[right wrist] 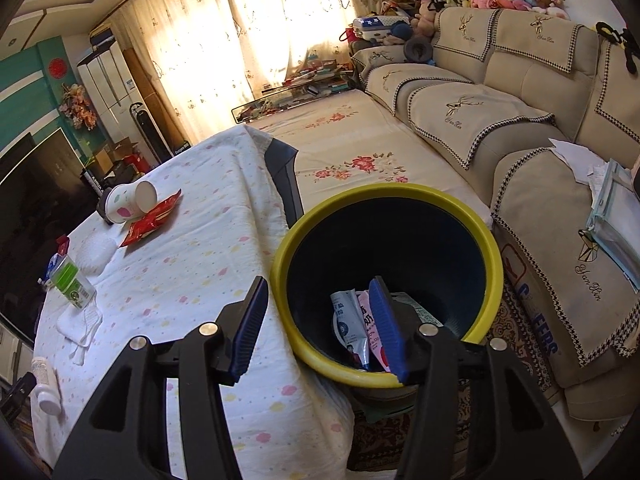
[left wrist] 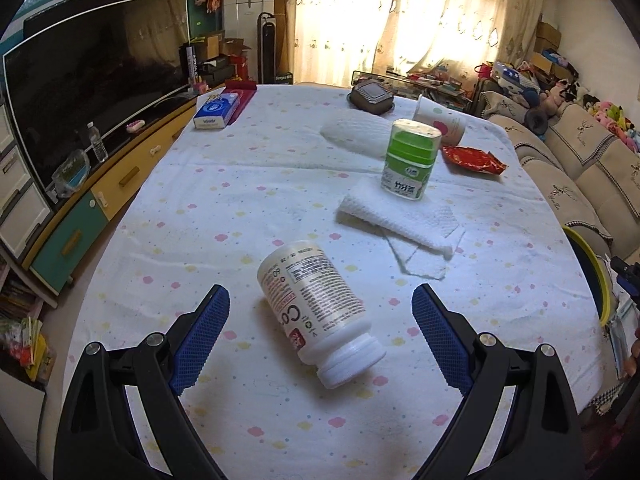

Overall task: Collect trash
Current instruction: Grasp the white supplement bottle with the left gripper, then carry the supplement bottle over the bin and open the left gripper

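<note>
A white pill bottle point(left wrist: 316, 308) lies on its side on the flowered tablecloth point(left wrist: 224, 208), between the wide-open fingers of my left gripper point(left wrist: 320, 300), untouched. Beyond it lie folded white napkins point(left wrist: 404, 228), a green-and-white container point(left wrist: 410, 158), a red wrapper point(left wrist: 474, 160) and a tipped paper cup point(left wrist: 440, 118). My right gripper point(right wrist: 318, 292) is open and empty above the near rim of a yellow-rimmed dark trash bin point(right wrist: 384, 376) beside the table. Packets point(right wrist: 356, 328) lie inside the bin. The bottle point(right wrist: 44, 384), the container point(right wrist: 72, 280), the cup point(right wrist: 128, 200) and the wrapper point(right wrist: 154, 216) also show in the right wrist view.
A tissue box point(left wrist: 216, 110), white foam netting point(left wrist: 358, 132) and a dark device point(left wrist: 372, 96) sit at the table's far end. A TV point(left wrist: 92, 92) on a cabinet stands left. A sofa point(right wrist: 520, 120) runs along the right, past the bin.
</note>
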Available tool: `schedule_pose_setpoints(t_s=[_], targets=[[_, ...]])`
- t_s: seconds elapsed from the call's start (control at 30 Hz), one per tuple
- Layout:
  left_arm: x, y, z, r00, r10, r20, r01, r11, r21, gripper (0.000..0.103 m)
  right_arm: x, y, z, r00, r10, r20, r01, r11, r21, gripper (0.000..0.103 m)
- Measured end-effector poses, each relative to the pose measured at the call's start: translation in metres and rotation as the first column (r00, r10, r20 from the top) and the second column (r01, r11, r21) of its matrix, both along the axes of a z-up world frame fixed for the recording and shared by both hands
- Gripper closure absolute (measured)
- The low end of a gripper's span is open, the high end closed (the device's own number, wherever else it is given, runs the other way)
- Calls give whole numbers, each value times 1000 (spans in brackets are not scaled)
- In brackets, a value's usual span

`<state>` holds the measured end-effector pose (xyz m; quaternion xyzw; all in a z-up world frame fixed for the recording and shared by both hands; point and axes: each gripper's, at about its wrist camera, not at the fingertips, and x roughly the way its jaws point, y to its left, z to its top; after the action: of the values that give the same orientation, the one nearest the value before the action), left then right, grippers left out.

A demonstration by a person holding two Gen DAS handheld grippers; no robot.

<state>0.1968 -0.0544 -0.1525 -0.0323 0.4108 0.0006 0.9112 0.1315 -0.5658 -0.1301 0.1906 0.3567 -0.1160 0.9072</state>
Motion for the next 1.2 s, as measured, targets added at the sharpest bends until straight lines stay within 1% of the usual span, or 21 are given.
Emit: schedule_pose_setpoints(t_s=[0.1, 0.27, 0.33, 0.4, 0.47, 0.57, 0.6, 0.63, 0.67, 0.73, 0.77, 0.93, 1.1, 1.2], targets=[[7, 6, -10, 999, 18, -32, -18, 1000, -9, 12, 1, 4, -2, 1000, 10, -5, -10, 1000, 3, 53], [19, 11, -18, 998, 40, -46, -40, 999, 2, 12, 2, 5, -5, 1000, 16, -12, -16, 1000, 8, 53], [23, 12, -21, 997, 39, -62, -39, 999, 1, 18, 2, 5, -6, 1000, 18, -13, -18, 1000, 10, 53], [28, 12, -24, 997, 32, -77, -33, 999, -16, 20, 2, 5, -6, 1000, 20, -15, -20, 1000, 11, 53], [32, 12, -27, 996, 24, -89, -26, 999, -22, 23, 2, 6, -6, 1000, 23, -16, -23, 1000, 13, 53], [39, 10, -31, 994, 14, -106, -15, 1000, -11, 33, 2, 7, -7, 999, 28, -17, -28, 1000, 12, 53], [41, 10, -33, 994, 10, -111, -11, 1000, -9, 37, 2, 7, -7, 999, 30, -18, -30, 999, 13, 53], [43, 9, -33, 994, 7, -112, -7, 1000, -6, 39, 2, 7, -7, 999, 31, -18, -31, 999, 13, 52], [44, 8, -34, 994, 3, -109, -2, 1000, 1, 40, 1, 7, -7, 999, 31, -17, -31, 999, 13, 52], [46, 5, -35, 995, -6, -104, 8, 1000, 26, 50, 1, 7, -7, 999, 31, -17, -31, 999, 14, 52], [47, 4, -35, 995, -11, -100, 15, 999, 38, 50, 1, 7, -7, 999, 30, -18, -30, 999, 14, 52], [40, -4, -28, 995, -64, -71, 67, 997, 44, 51, 1, 7, -7, 999, 30, -22, -30, 999, 16, 52], [26, -22, -5, 990, -138, -18, 138, 990, 29, 51, 0, 6, -7, 1000, 28, -14, -28, 999, 16, 52], [16, -41, 12, 979, -201, 18, 201, 979, 20, 51, -4, 2, -4, 1000, 23, -3, -23, 1000, 17, 52]])
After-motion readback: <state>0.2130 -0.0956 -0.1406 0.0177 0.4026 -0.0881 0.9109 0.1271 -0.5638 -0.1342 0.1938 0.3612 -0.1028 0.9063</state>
